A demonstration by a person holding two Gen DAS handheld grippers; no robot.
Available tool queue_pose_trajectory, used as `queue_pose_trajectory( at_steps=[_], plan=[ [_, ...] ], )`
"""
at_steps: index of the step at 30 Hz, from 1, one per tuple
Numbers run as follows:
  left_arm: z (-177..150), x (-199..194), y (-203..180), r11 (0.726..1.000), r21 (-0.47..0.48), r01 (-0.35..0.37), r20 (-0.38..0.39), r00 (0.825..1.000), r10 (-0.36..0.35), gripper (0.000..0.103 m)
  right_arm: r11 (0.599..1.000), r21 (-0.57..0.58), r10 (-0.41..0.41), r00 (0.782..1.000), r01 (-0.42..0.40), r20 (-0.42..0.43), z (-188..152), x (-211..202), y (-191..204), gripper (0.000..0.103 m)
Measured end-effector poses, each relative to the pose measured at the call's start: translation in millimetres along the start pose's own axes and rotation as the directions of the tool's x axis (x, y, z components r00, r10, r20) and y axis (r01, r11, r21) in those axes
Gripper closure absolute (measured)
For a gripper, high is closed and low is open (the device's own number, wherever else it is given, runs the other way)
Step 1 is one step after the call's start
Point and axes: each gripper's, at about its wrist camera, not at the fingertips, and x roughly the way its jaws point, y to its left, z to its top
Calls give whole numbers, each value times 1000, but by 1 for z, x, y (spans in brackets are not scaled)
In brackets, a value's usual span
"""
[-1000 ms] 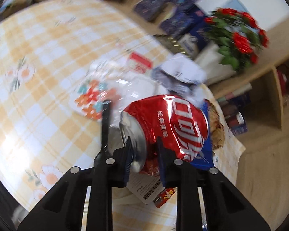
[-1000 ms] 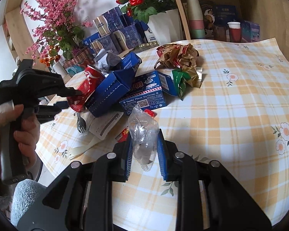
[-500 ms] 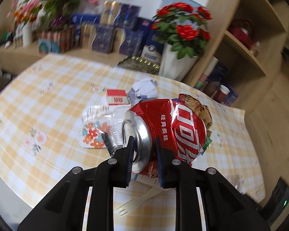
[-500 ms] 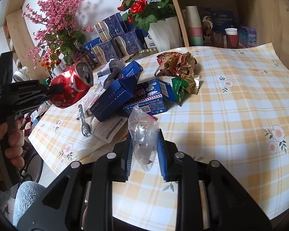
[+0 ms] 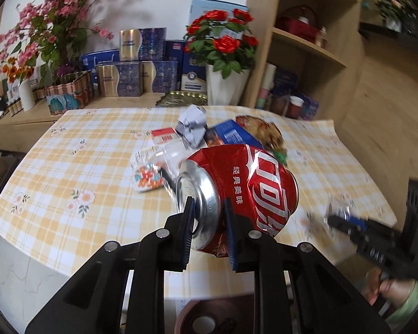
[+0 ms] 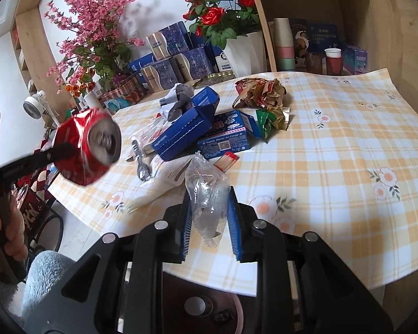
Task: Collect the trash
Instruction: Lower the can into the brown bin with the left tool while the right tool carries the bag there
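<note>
Gripping the crushed red can (image 5: 245, 192) by its silver rim, the left gripper (image 5: 207, 222) has narrow jaws pinched across the top edge, and the can hangs in the air above the near edge of the table (image 5: 69, 144). It is the largest piece of trash in hand. Judging by the dents, it is thin, light metal that has already given way, so it should yield further under pressure. Its glossy skin looks slippery. The rolled rim is probably the stiffest place to pinch, and the present hold sits there.

On the yellow checked cloth, the next largest pieces are 2 blue cartons (image 6: 203, 130), one leaning on the other. They look like light card, stiff along the folds and soft on the open flaps, so a pinch across a closed edge seems safest. Behind them lies a crumpled brown wrapper (image 6: 260, 93), likely springy and almost weightless, graspable at any bunched fold. A grey paper ball (image 6: 177, 98) sits just beside the upper carton.

The right gripper (image 6: 209, 220) holds a clear plastic bag (image 6: 204, 194), its jaws narrow and pressed on the crinkled film, above the table's near edge. Film like this is soft, slick and shapeless, and could slide free if the pinch relaxes. Gathering several layers together should help.

Smallest are a plastic spoon (image 6: 142, 167) and a red-tipped slip (image 6: 227, 158), both thin and flat to the cloth, probably awkward to lift without sliding them to an edge.
</note>
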Motion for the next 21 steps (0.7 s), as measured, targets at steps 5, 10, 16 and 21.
queue_pose_trajectory(
  at_steps=[5,10,16,21],
  plan=[
    [-36,-18,-8,996,92,20,-23,1000,-18,83,1000,-4,-5,1000,5,12,-20,-17,10,77],
    [-77,-24,-11,989,136,62,-50,997,-56,83,1000,-5,-15,1000,15,10,-51,-32,17,77],
    [-137,-9,-16,982,156,102,-136,987,-81,83,999,-5,-50,999,50,-3,-90,-49,15,77],
    [-181,10,-31,978,167,128,-229,970,-88,83,998,0,-70,997,70,-39,-116,-53,11,77]
  ],
)
